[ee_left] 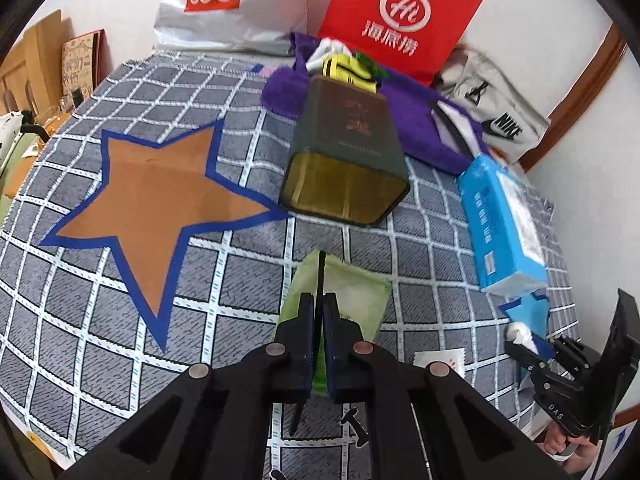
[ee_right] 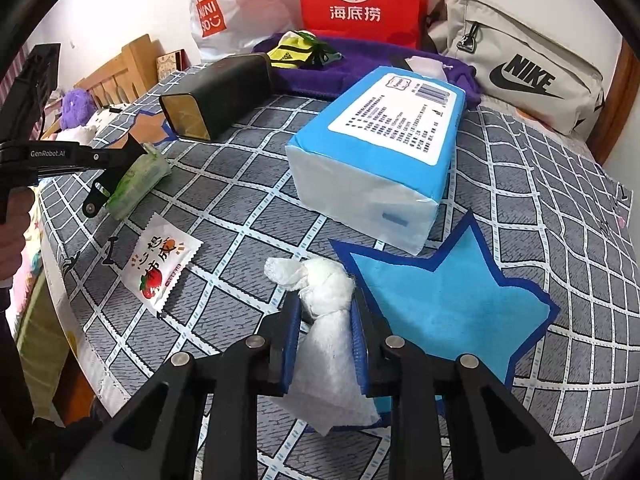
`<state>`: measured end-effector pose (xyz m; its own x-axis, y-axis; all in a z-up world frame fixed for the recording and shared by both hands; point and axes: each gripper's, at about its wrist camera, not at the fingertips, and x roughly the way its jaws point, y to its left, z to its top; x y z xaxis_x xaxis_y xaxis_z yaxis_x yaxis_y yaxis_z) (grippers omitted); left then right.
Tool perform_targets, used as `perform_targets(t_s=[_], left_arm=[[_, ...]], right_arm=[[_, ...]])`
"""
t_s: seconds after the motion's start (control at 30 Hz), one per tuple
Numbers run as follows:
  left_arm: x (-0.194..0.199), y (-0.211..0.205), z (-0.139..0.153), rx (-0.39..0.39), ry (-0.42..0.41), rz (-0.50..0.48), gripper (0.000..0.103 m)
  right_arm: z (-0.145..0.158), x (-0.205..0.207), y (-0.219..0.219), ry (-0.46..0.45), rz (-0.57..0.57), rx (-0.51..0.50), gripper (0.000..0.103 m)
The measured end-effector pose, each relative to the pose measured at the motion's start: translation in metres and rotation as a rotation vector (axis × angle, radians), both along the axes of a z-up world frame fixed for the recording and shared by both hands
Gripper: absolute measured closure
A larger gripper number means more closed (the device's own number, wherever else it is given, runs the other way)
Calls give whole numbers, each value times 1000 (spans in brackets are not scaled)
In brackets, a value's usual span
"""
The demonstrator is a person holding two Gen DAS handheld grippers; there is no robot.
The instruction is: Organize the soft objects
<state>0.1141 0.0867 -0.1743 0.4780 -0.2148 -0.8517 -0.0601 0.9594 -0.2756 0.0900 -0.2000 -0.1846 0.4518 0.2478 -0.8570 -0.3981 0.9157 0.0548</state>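
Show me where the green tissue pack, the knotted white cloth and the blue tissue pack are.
green tissue pack (ee_left: 356, 292), left wrist view, on its top face right of the pads.
knotted white cloth (ee_right: 326, 284), right wrist view, on the knot.
blue tissue pack (ee_right: 384, 136), right wrist view, on its white label.

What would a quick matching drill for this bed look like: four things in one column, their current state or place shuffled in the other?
Things:
1. green tissue pack
2. knotted white cloth
3. blue tissue pack
4. dark rectangular tin

States:
A. lying on its side, open end toward the left wrist camera
B. pinched between the left gripper's fingers
C. resting free on the checked blanket, label up
D. clamped between the right gripper's fingers, beside the blue star patch

Pairs: 1-B, 2-D, 3-C, 4-A
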Motion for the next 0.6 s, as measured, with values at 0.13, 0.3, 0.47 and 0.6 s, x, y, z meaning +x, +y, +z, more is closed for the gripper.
perform_targets(t_s=[0.13,0.3,0.47,0.6], left_arm=[[0,-4,-1,20,-20,6,98],[-2,-4,15,36,-56,2,99],[0,-2,34,37,-83,4,99],[4,-5,46,44,-101,11,99]], right_arm=[[-4,3,0,12,6,3,79],[3,2,-3,-9,10,45,82],[21,4,-6,-37,1,84,82],[38,10,-12,-58,-11,123,82]])
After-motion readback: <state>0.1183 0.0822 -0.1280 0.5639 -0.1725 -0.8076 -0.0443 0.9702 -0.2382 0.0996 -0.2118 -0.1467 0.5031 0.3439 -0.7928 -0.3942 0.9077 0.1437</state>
